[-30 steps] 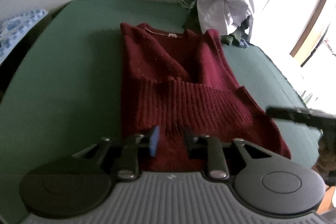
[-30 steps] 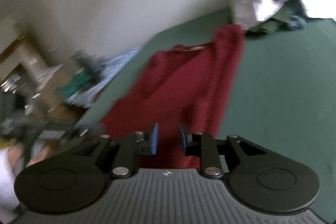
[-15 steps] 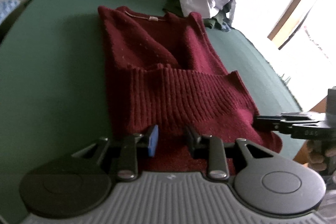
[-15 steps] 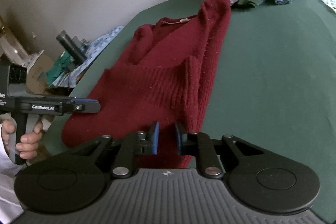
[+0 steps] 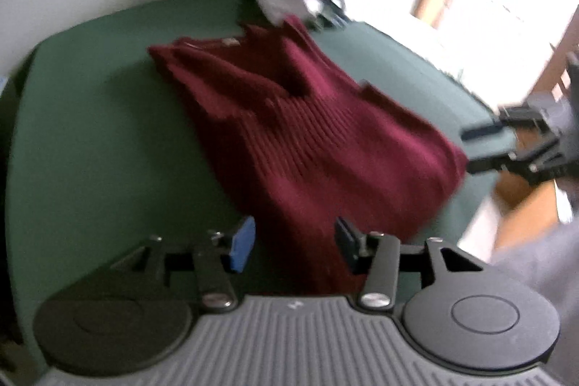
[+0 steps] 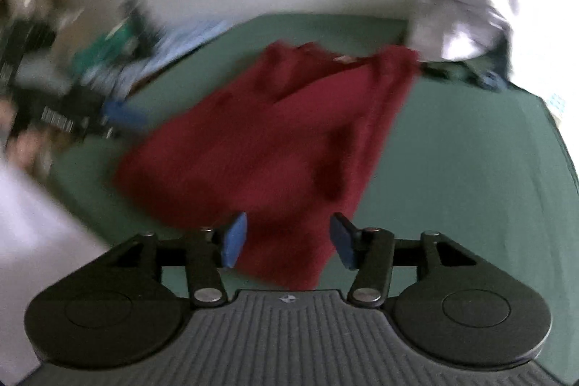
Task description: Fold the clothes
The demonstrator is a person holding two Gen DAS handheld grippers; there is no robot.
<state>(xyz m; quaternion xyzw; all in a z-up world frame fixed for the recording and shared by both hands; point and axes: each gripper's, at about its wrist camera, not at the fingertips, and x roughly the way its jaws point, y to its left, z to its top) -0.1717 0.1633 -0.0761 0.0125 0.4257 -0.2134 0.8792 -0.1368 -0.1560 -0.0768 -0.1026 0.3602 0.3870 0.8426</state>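
A: Left wrist view?
B: Blurred. The left gripper (image 5: 294,243) has just been opening; its fingers (image 5: 241,244) now stand apart, pressing nothing. The maroon sweater (image 5: 307,140) lies mid-frame on the green bed (image 5: 108,132).

A: Right wrist view?
B: The right gripper (image 6: 288,238) has likewise just opened, released. The sweater fills the centre, so that fold looks finished.
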